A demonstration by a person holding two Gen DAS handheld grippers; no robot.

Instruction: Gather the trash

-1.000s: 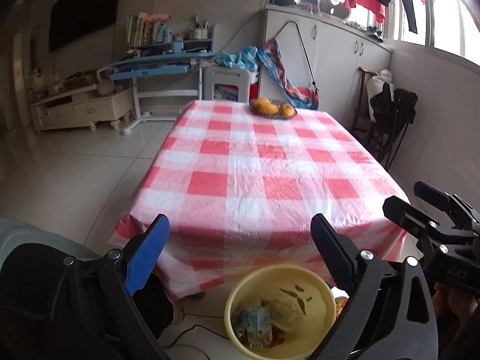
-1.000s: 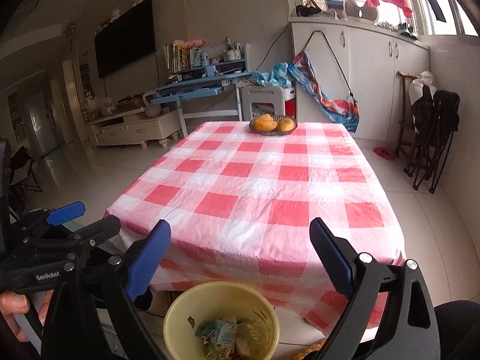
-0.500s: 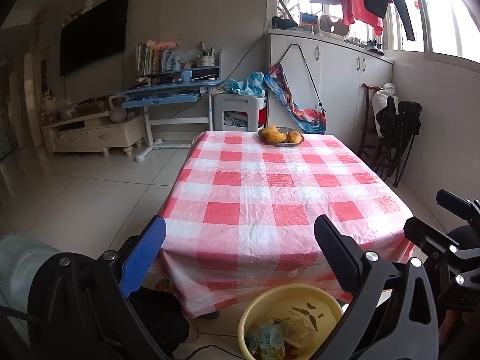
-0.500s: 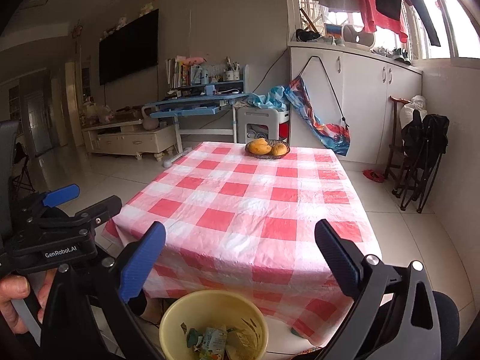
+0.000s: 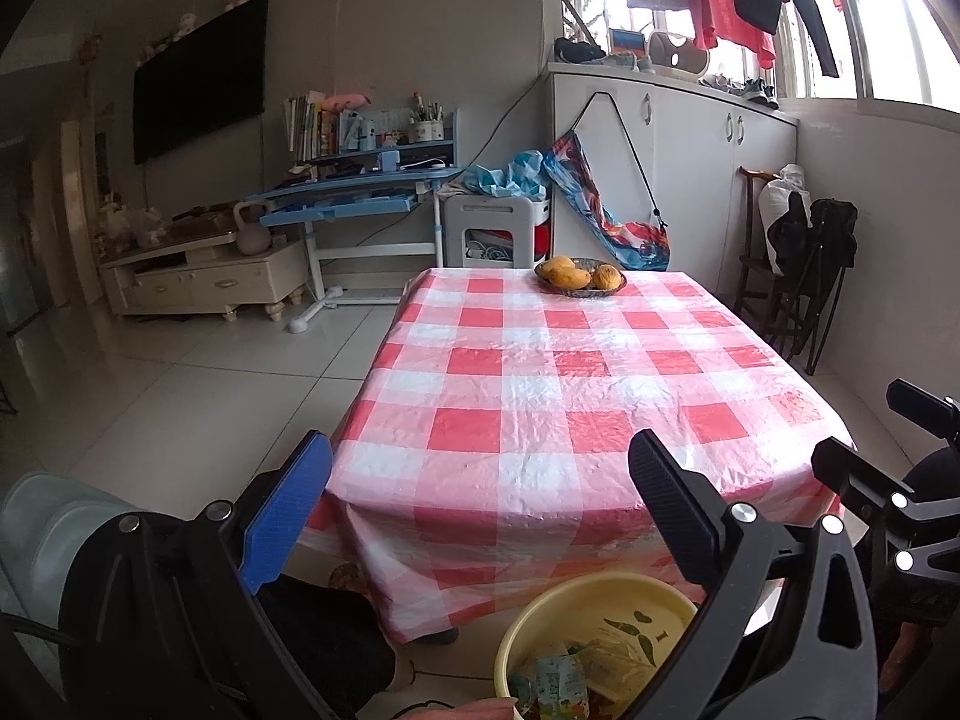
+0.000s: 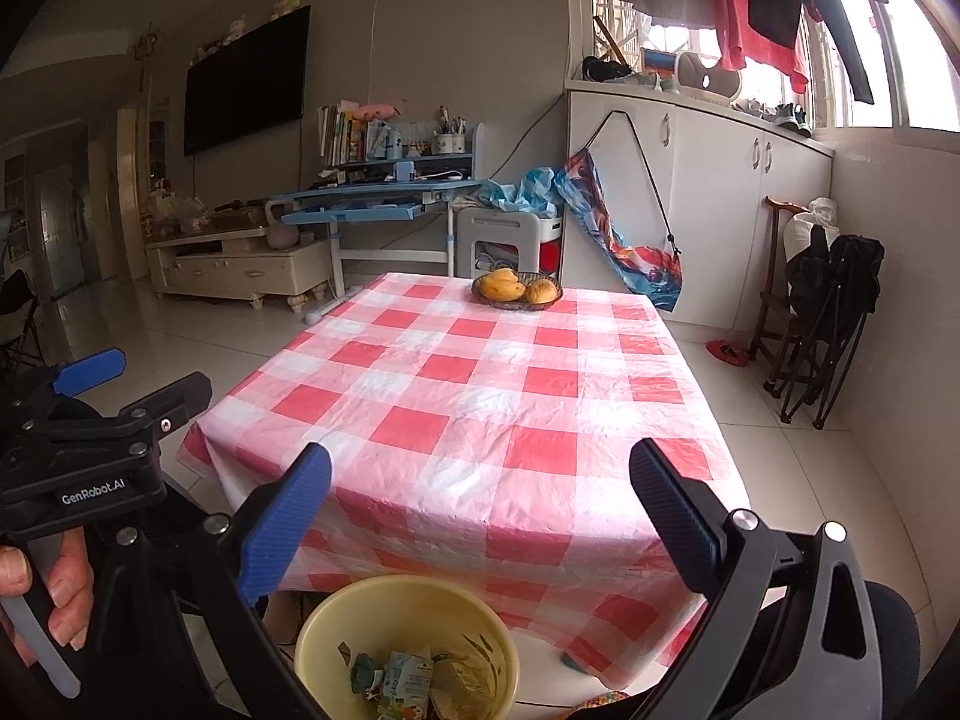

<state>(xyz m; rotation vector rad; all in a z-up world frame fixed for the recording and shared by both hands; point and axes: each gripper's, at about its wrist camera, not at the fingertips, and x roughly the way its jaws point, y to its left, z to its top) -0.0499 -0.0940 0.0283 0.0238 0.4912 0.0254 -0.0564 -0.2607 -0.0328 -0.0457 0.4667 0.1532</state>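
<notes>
Trash (image 6: 399, 684) lying in yellow basin (image 6: 336, 612) on floor, just before checked worktop (image 6: 480, 396). Left gripper (image 5: 480, 498) and right gripper (image 6: 480, 498) hovering above basin, both spread wide, holding nothing.

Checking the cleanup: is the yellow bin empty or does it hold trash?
It holds trash: crumpled wrappers lie at the bottom of the yellow bin, well below its rim.

A desk (image 5: 576, 396) is covered by a red-and-white checked cloth. A dark fruit bowl (image 5: 580, 285) with yellow-orange fruit is set at its far end. Behind it, a blue study table (image 5: 354, 198), a white stool (image 5: 495, 231) and white cabinets (image 5: 690, 180) are seen. A black television (image 6: 246, 81) is mounted on the wall. Clothes (image 6: 756, 6) are hung at the window.
</notes>
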